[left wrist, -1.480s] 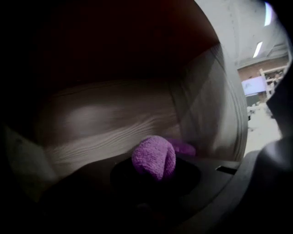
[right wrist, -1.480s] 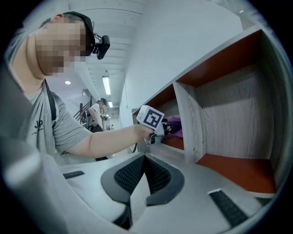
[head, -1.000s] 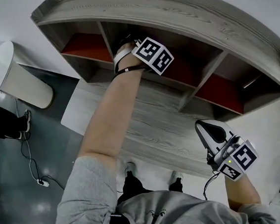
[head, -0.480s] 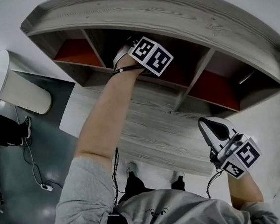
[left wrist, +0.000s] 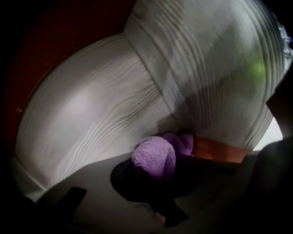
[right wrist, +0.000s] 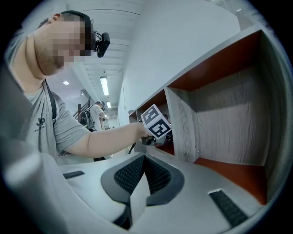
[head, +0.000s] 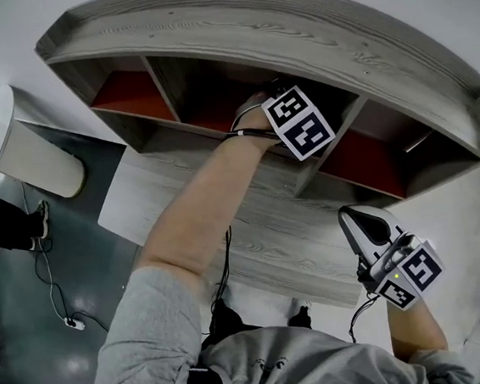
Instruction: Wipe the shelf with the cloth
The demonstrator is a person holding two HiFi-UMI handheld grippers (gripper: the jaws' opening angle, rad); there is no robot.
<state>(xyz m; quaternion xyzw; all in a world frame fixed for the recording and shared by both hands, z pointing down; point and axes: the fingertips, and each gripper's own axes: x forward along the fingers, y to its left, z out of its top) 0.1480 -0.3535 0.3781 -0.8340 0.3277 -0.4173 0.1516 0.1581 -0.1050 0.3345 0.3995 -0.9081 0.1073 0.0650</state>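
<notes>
Purple cloth (left wrist: 154, 157): bunched into a wad and clenched between the fingers of my left gripper (left wrist: 153, 172), low centre of the left gripper view. It sat deep in the middle compartment of the shelf (head: 240, 33), at a corner where the grey grained boards met, with a red strip (left wrist: 219, 151) just right of it. I judge the wad was held end-on so the pile led into the corner, which would explain the arm reaching in at full stretch.

Right gripper (right wrist: 145, 170): fingers shut together, nothing between them. It was parked at lower right of the head view, off the worktop (head: 251, 220) edge and well apart from the wiping. It faced the right-hand compartment past the divider (right wrist: 181, 123). Idle, presumably to stay clear.

Not resolved: the head view hid the cloth and left fingers behind the marker cube (head: 299, 121). The left gripper view was very dark, so the fingers showed only as a black outline. I could not tell whether the cloth pressed on a board or lay just beside it, nor which board was the compartment floor.
</notes>
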